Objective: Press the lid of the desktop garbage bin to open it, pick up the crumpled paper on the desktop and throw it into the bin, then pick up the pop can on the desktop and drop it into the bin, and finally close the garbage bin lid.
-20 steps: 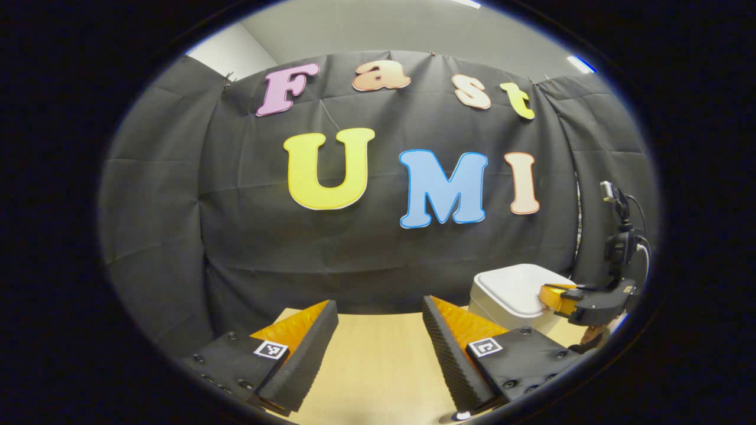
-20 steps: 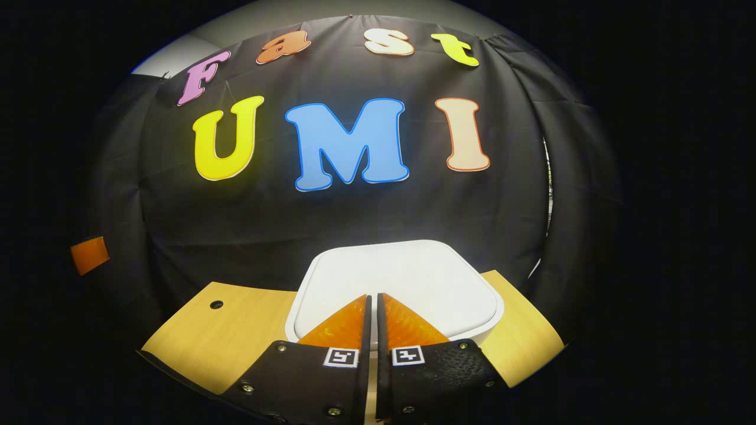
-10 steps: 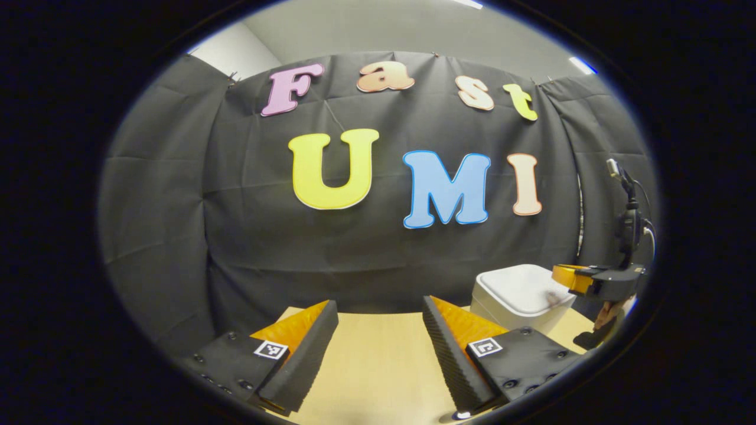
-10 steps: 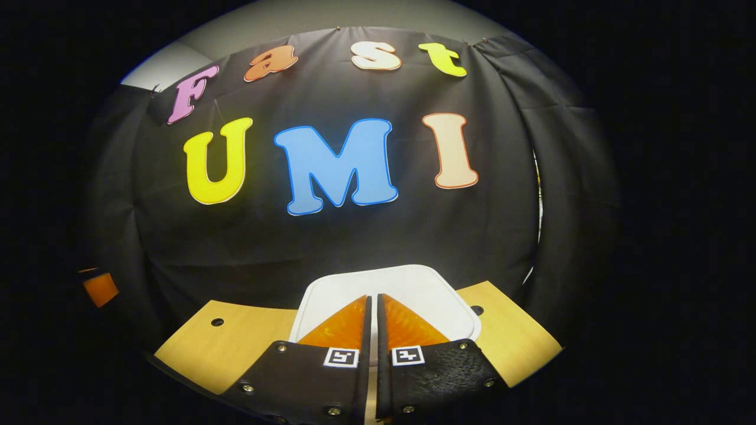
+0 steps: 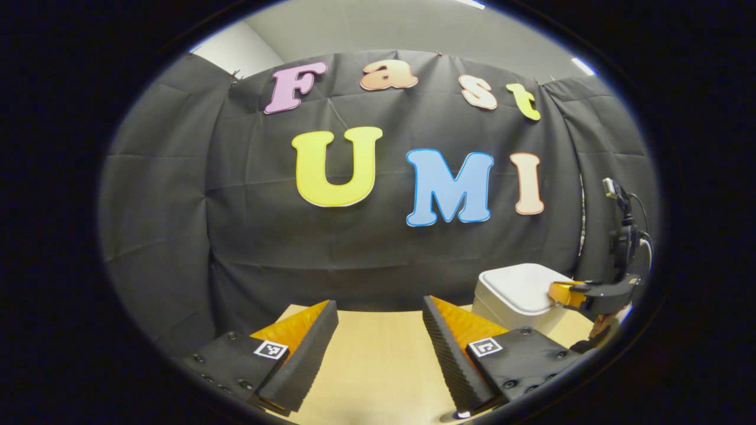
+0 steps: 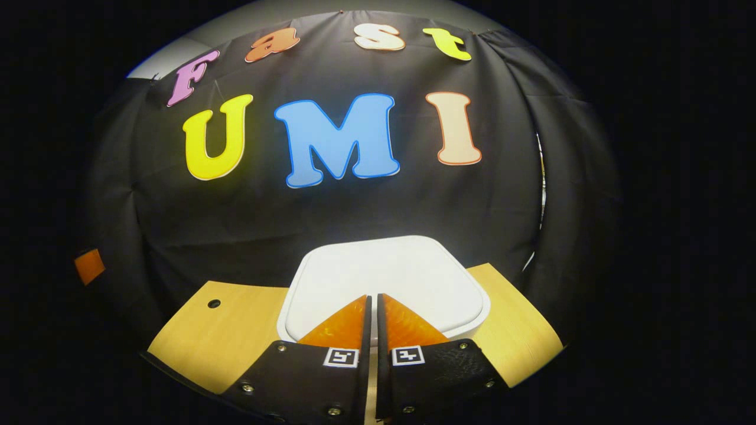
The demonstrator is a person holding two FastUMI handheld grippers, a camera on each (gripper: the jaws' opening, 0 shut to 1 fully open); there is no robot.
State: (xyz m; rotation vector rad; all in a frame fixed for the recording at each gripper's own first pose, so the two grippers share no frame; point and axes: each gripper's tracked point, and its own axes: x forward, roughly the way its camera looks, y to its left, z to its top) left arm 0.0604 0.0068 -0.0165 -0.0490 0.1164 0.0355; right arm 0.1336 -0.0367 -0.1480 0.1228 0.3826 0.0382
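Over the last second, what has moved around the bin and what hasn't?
The right gripper, fingers shut with nothing between them, lifted off the white bin lid half a second ago and has come back down over its near edge; contact is unclear. In the left gripper view it sits at the lid's right edge. The lid looks shut throughout. The left gripper stayed open and empty over the wooden desktop.

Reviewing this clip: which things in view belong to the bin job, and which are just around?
Belongs to the job:
- garbage bin, lid down
- right gripper, fingers together over the lid
- left gripper, fingers apart above the table

Just around:
- wooden table
- black cloth wall
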